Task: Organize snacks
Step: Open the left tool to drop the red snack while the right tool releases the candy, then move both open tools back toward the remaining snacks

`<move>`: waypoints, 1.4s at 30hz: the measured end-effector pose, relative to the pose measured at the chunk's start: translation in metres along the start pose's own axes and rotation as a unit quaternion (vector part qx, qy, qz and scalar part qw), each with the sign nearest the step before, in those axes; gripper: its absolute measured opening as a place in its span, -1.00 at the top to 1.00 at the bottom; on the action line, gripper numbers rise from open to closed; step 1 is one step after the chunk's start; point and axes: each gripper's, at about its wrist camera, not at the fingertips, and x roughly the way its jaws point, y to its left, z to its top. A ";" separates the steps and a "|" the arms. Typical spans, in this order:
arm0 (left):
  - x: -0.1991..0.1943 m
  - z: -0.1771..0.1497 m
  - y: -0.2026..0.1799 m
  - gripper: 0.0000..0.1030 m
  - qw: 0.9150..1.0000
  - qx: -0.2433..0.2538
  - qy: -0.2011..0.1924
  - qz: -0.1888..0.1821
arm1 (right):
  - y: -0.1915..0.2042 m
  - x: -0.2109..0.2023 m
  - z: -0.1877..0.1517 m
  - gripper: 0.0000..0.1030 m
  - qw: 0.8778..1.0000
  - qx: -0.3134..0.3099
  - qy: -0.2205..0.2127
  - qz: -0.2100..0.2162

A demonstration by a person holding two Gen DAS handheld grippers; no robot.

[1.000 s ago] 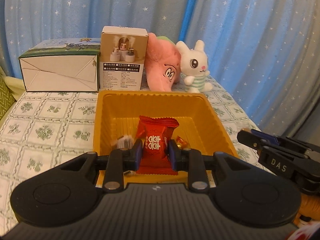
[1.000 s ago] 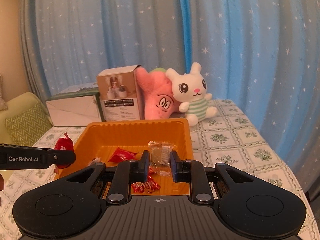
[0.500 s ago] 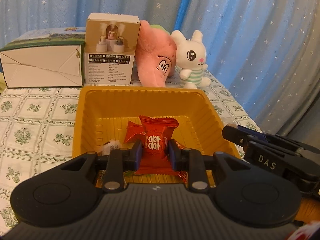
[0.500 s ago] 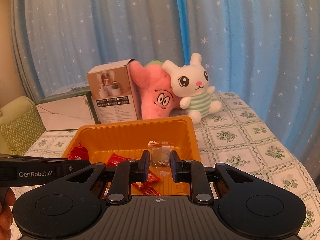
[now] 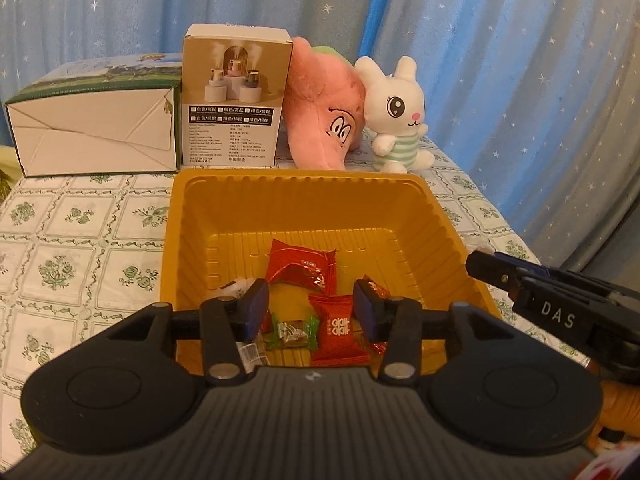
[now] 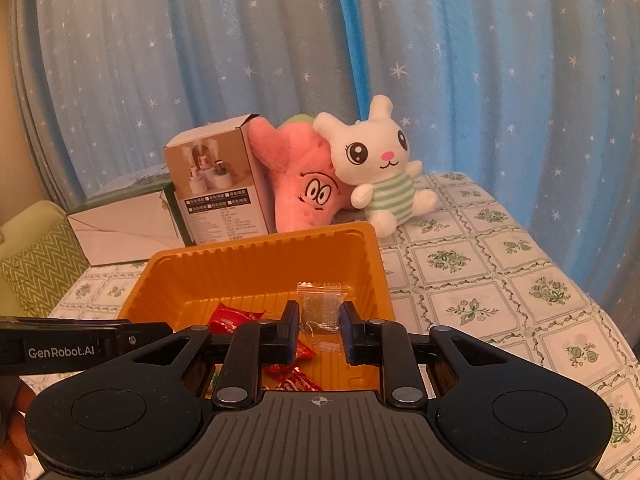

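Red-wrapped snack lies on the orange tray floor by its near edge — the left gripper, jaws just opened, stands clear. Lift it straight out. The right gripper pinches a clear packet — release it low over the tray's right side.

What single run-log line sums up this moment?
left gripper: just opened, red foil snack packet dropped into ribbed orange plastic tray | right gripper: shut on clear plastic snack packet above tray
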 end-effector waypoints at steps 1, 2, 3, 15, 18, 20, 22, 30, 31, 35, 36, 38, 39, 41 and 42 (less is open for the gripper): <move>0.000 0.000 0.000 0.19 1.000 0.002 0.000 -0.001 | 0.000 0.000 0.000 0.57 1.000 0.002 0.000 0.001; -0.001 -0.001 0.000 0.19 1.000 0.002 0.000 -0.002 | -0.001 0.000 0.000 0.57 1.000 0.004 -0.001 0.002; -0.001 -0.001 0.000 0.19 1.000 0.002 0.000 -0.002 | -0.001 0.000 0.000 0.57 1.000 0.006 -0.001 0.003; 0.000 -0.003 0.003 0.20 1.000 -0.001 0.002 0.008 | -0.008 0.005 -0.001 0.54 0.999 0.033 0.002 0.014; 0.001 -0.004 0.004 0.20 1.000 -0.002 0.003 0.010 | -0.013 0.004 -0.001 -0.04 0.999 0.047 -0.006 0.013; 0.000 -0.004 0.004 0.20 1.000 -0.002 0.004 0.010 | -0.017 0.002 -0.001 -0.13 0.998 0.062 -0.014 0.015; 0.000 -0.004 0.003 0.20 1.000 0.000 0.003 0.009 | -0.019 0.001 0.000 -0.13 0.997 0.068 -0.016 0.013; -0.002 -0.005 0.000 0.20 1.000 0.005 0.003 0.006 | -0.022 -0.003 0.001 -0.13 0.998 0.066 -0.019 0.002; -0.002 -0.006 0.000 0.20 1.000 0.006 0.003 0.007 | -0.022 -0.004 0.001 -0.13 0.998 0.065 -0.018 0.001; -0.002 -0.009 0.000 0.20 1.000 0.010 0.005 0.010 | -0.022 -0.005 0.000 -0.13 0.998 0.059 -0.019 0.000; -0.003 -0.009 0.001 0.20 1.000 0.010 0.004 0.012 | -0.022 -0.005 0.000 -0.13 0.998 0.058 -0.020 -0.001; -0.005 -0.009 0.002 0.20 1.000 0.009 0.001 0.015 | -0.023 -0.006 0.000 -0.13 0.998 0.058 -0.020 -0.003; -0.007 -0.010 0.002 0.20 1.000 0.010 -0.002 0.016 | -0.022 -0.007 -0.001 -0.13 0.998 0.057 -0.021 -0.003; -0.012 -0.011 0.002 0.20 1.000 0.013 -0.008 0.018 | -0.022 -0.010 -0.001 -0.13 0.998 0.055 -0.023 -0.004; -0.014 -0.013 0.001 0.20 1.000 0.014 -0.010 0.019 | -0.021 -0.011 -0.001 -0.13 0.998 0.052 -0.024 -0.005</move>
